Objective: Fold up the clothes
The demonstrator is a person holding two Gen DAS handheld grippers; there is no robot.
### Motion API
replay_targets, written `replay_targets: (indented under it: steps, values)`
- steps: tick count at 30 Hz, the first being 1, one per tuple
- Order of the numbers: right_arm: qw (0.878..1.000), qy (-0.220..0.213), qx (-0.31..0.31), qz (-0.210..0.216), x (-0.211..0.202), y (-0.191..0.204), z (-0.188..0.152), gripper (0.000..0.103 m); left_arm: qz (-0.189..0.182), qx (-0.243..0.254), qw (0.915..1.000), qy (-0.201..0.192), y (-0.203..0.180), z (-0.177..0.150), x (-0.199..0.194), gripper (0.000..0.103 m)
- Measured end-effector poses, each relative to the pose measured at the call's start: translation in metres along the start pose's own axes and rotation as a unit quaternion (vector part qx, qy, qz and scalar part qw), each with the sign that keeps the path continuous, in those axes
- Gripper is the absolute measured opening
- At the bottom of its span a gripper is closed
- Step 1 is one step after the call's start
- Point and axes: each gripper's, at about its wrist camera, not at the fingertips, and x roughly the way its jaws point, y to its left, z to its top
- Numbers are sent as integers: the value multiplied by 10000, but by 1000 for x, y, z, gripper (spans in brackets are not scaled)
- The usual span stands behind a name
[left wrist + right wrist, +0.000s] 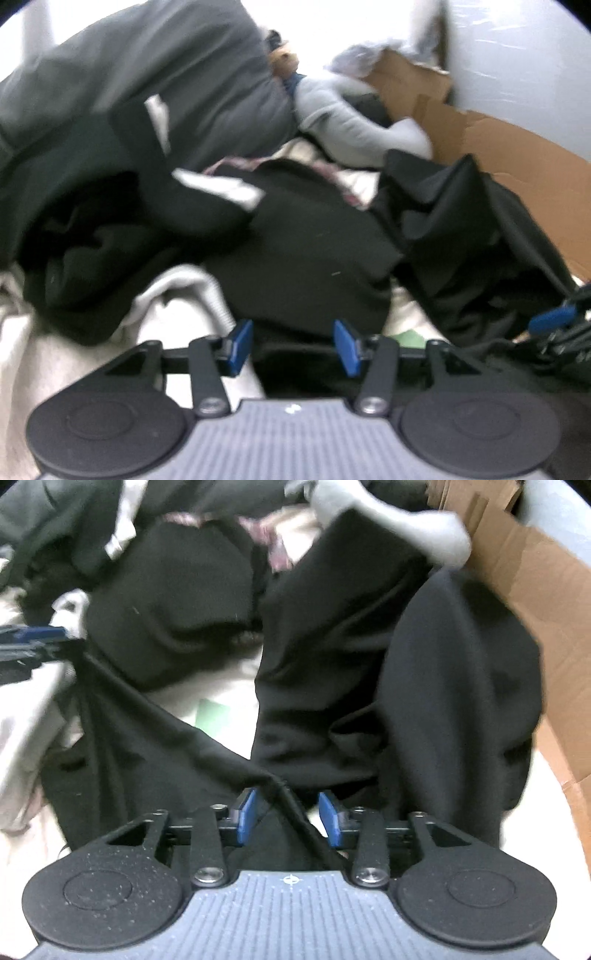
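A heap of clothes fills both views. A black garment lies on top in the middle. My left gripper is open above black cloth, with its blue pads wide apart. My right gripper is also open, and a taut hem of the black garment runs between its fingers without filling the gap. That hem stretches left towards the left gripper at the frame's edge. The right gripper shows at the far right of the left wrist view.
A brown cardboard box wall stands on the right. A light grey garment lies at the back. A dark grey garment is piled at the left. Beige cloth and a green patch lie underneath.
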Motion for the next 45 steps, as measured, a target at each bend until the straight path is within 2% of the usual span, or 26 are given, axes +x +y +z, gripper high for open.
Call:
replay_targets:
  steps: [5, 11, 16, 22, 24, 29, 33, 35, 39, 45]
  values:
    - [9994, -158, -260, -143, -60, -30, -21, 45, -542, 94, 9985, -18, -27, 7, -11, 52]
    - [9982, -18, -50, -590, -115, -92, -76, 45, -1287, 529, 9903, 49, -71, 11, -12, 51]
    - [9942, 139, 366, -1003, -143, -140, -131, 45, -1837, 1201, 9755, 169, -120, 7, -4, 48]
    - [9866, 286, 866, -1352, -143, -174, -182, 45, -2414, 1940, 9502, 335, -179, 3, 10, 48]
    - [9841, 326, 1012, -1421, -137, -182, -193, 46, -2413, 2025, 9480, 463, -196, 4, 24, 49]
    - [9822, 488, 1123, -1427, -121, -193, -214, 49, -2161, 2095, 9498, 858, -225, 8, 69, 67]
    - [9815, 574, 1199, -1378, -111, -199, -218, 64, -1995, 2003, 9507, 1276, -234, 11, 105, 69]
    - [9809, 645, 1228, -1362, -106, -204, -220, 67, -1824, 1983, 9531, 1374, -235, 14, 121, 69]
    - [9816, 805, 1214, -1235, -97, -212, -224, 68, -1726, 1837, 9566, 1462, -236, 20, 148, 67]
    - [9853, 935, 1078, -940, -89, -218, -221, 66, -1491, 1969, 9599, 1328, -237, 36, 165, 42]
